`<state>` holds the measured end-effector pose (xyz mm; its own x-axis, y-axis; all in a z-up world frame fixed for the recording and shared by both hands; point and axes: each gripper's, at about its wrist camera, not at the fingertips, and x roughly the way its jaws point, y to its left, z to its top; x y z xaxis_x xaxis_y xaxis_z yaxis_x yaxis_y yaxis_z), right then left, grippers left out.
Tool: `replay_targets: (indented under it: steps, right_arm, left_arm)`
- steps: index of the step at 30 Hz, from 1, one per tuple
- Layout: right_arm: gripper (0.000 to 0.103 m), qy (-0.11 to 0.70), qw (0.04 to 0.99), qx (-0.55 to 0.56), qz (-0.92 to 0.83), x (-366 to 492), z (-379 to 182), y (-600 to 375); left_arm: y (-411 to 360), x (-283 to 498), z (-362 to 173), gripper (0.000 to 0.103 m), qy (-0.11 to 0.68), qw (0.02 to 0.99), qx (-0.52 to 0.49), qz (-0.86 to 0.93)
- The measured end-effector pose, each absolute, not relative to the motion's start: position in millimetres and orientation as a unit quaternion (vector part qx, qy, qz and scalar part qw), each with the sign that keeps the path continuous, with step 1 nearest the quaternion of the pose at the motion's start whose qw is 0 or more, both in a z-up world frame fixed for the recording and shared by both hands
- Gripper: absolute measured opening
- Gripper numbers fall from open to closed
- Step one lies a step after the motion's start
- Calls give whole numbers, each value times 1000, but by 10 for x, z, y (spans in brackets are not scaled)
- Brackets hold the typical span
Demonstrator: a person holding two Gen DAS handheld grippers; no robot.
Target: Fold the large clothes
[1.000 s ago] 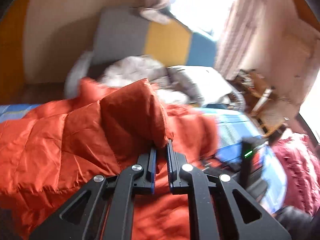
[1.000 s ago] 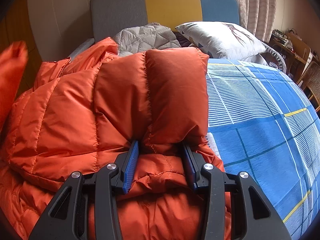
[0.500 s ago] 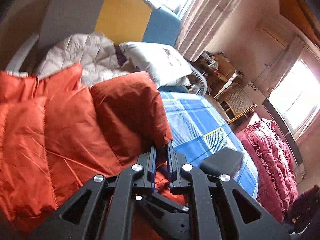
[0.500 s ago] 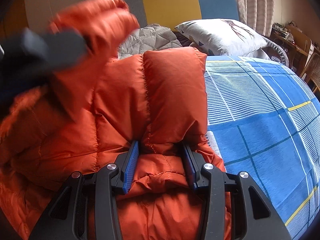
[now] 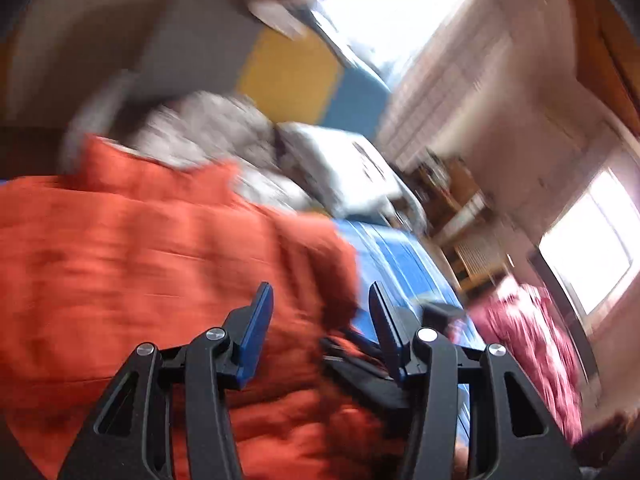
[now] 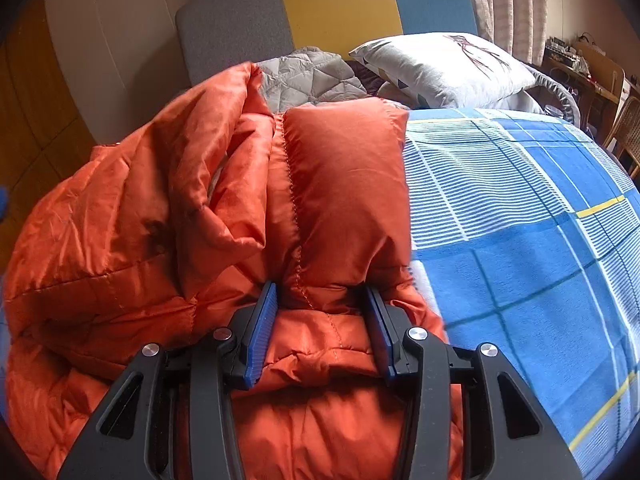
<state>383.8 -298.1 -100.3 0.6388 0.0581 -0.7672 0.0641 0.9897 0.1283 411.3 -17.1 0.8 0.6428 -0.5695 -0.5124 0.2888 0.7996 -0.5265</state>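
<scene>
Orange puffer jacket (image 6: 200, 240) heaped on the blue checked bedsheet (image 6: 520, 220), left half of the bed, near the headboard (image 6: 340, 8) and white pillow (image 6: 444, 68). Right gripper (image 6: 322, 312): 2 fingers spread wide, straddling a padded fold, not pinching. Left gripper (image 5: 320, 312): fingers apart, apparently holding nothing; view badly blurred, jacket below.

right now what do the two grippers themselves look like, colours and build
Both match: the left gripper and right gripper are matte black plastic frames with triangular cut-outs, round silver pivot bolts, and two flat fingers faced with ribbed blue pads. No cables, markings or sleeves show.
</scene>
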Motion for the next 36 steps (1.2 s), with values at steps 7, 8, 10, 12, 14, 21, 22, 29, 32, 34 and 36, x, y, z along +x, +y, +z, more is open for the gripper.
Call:
replay_targets:
  steps: [7,8,10,12,14,21,22,29,32,34,36]
  right_arm:
    - [50,378,924,56,-15,3446,-475,-3019]
    - [50,366,929,57,-11,3416,-368,-2985]
    - [50,352,934,58,1,3427,-196,-2888]
    - [50,351,935,56,17,3543,-62,-2716]
    - [50,353,935,39,28,3714,10,-2485]
    - [50,418,908,6,8,4244,-243,-2148]
    - [50,427,904,2,0,4255,-304,-2155]
    - [50,448,894,-14,-8,4149,-675,-2213]
    - [50,445,895,-15,-8,4087,-793,-2218]
    - [50,438,899,-25,-7,4063,-866,-2189]
    - [50,436,900,-18,-5,4061,-935,-2205]
  left_arm:
    - [1077,3822,-190,48,331,910,-238,-72]
    - [1216,3793,-241,48,331,910,-244,-56]
    - [1393,3754,-306,47,331,909,-251,-31]
    - [1495,3740,-336,47,330,910,-250,-18]
    - [1496,3745,-338,47,329,913,-240,-18]
    - [1371,3897,-390,47,348,920,-178,-28]
    - [1355,3923,-397,46,351,919,-176,-27]
    - [1332,4072,-698,43,385,907,-167,-21]
    - [1286,4114,-814,43,397,904,-156,-19]
    - [1249,4143,-877,43,403,903,-146,-18]
    - [1227,4170,-953,43,406,903,-142,-17]
